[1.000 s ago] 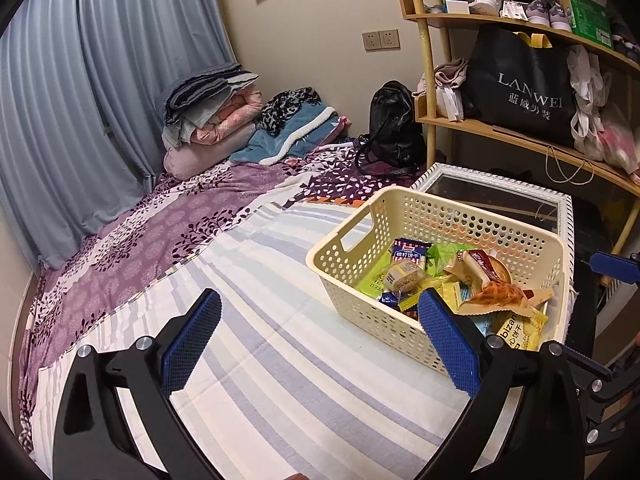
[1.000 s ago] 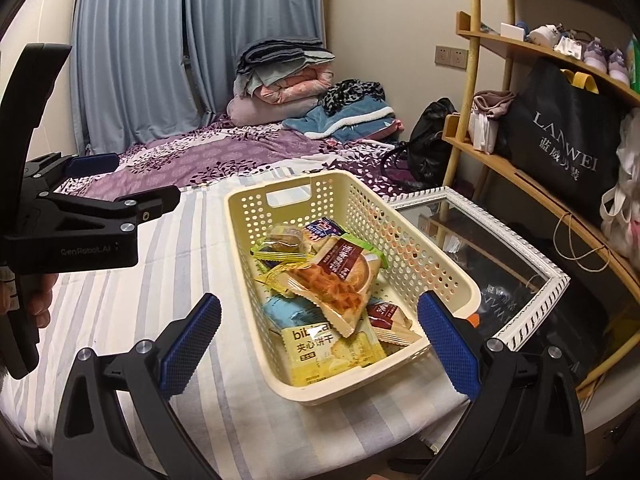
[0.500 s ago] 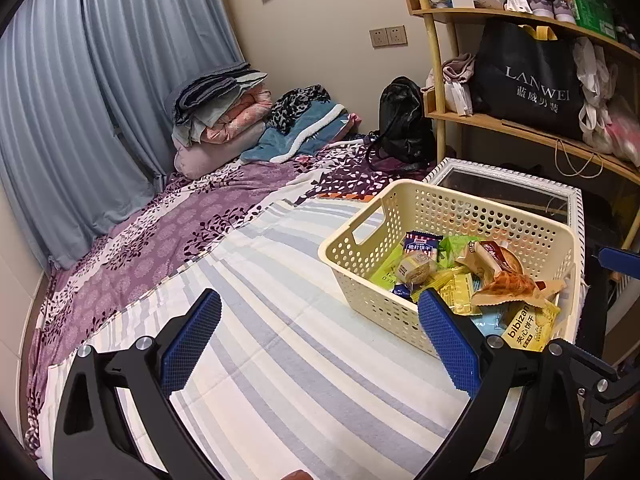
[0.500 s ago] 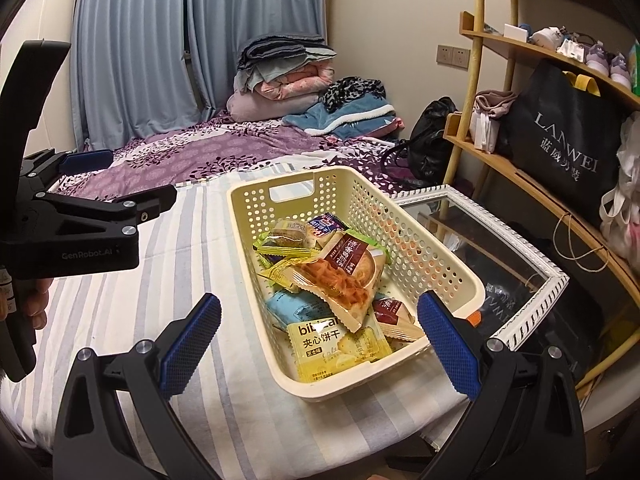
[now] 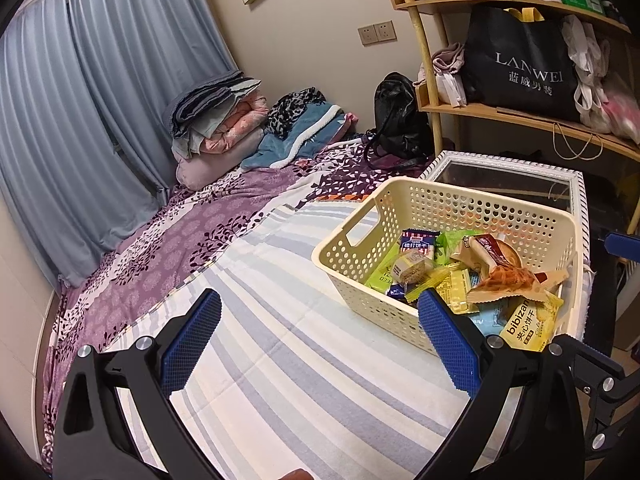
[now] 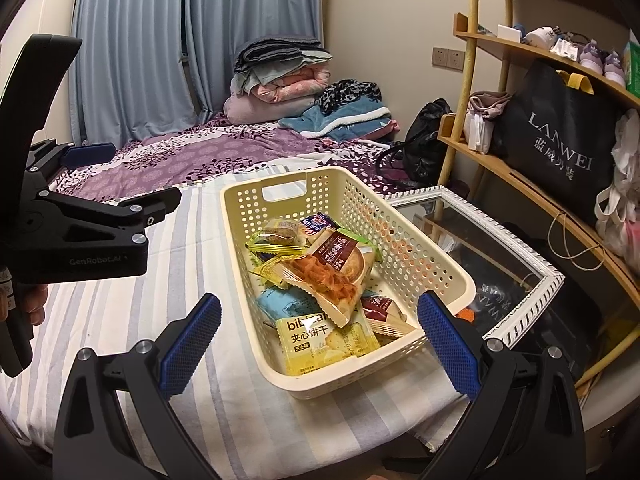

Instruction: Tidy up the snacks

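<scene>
Both cameras have pulled slightly back and up over the last second, so the cream basket sits a little farther from the right gripper and lower right in the left wrist view, while its contents lie as before. It rests on the striped cloth over the bed, just beside the white-framed glass table. Its long axis runs away from the right gripper toward the folded bedding, handle cutout at the far end; from the left gripper it lies crosswise to the right. Snack packets fill it: a yellow biscuit pack nearest, an orange-and-brown pastry pack on top, a blue pack beneath. Each gripper hovers above the cloth with blue pads spread wide and nothing between them. The left gripper shows at the left edge of the right wrist view, a hand on its handle.
</scene>
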{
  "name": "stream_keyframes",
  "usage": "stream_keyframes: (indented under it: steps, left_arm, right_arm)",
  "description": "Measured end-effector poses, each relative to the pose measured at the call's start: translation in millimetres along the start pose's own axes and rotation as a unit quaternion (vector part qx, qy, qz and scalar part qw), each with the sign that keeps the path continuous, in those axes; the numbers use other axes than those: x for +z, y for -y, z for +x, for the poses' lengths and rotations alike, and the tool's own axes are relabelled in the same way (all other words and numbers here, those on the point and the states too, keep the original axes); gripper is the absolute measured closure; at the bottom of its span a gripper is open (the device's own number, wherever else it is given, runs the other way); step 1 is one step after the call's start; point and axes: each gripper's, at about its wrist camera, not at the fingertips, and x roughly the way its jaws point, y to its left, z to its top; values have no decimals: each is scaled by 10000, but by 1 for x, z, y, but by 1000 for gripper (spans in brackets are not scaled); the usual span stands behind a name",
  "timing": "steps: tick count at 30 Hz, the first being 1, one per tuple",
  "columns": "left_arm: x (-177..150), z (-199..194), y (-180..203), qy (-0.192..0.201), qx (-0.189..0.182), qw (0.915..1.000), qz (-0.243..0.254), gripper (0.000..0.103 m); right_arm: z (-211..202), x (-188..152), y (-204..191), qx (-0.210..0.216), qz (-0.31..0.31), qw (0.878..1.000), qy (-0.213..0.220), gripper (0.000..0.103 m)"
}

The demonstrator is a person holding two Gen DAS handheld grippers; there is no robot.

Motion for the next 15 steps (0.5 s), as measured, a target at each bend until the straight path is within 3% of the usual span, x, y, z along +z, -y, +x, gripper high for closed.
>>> stream_keyframes:
  steps: [15]
  left_arm:
    - [1, 1, 15, -5, 84, 9996, 277, 3]
  right_arm:
    - [0, 0, 1, -66, -48, 10000, 10, 5]
